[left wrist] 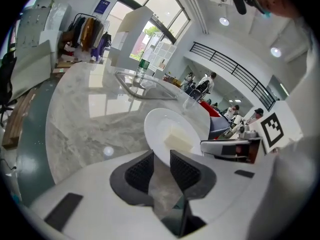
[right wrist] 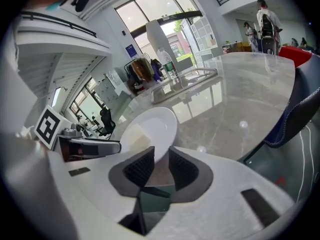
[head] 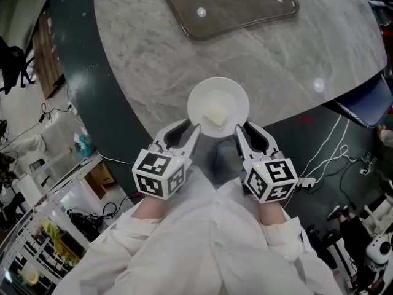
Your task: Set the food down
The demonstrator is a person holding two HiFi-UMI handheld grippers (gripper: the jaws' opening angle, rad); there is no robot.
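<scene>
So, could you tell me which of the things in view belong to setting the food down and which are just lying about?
Part of the job: white plate, pale block of food on it, left gripper, right gripper, marble table.
Just lying about: rectangular tray, blue chair.

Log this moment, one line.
left gripper: shut on plate rim | right gripper: shut on plate rim | food: block on plate | plate: at table edge
</scene>
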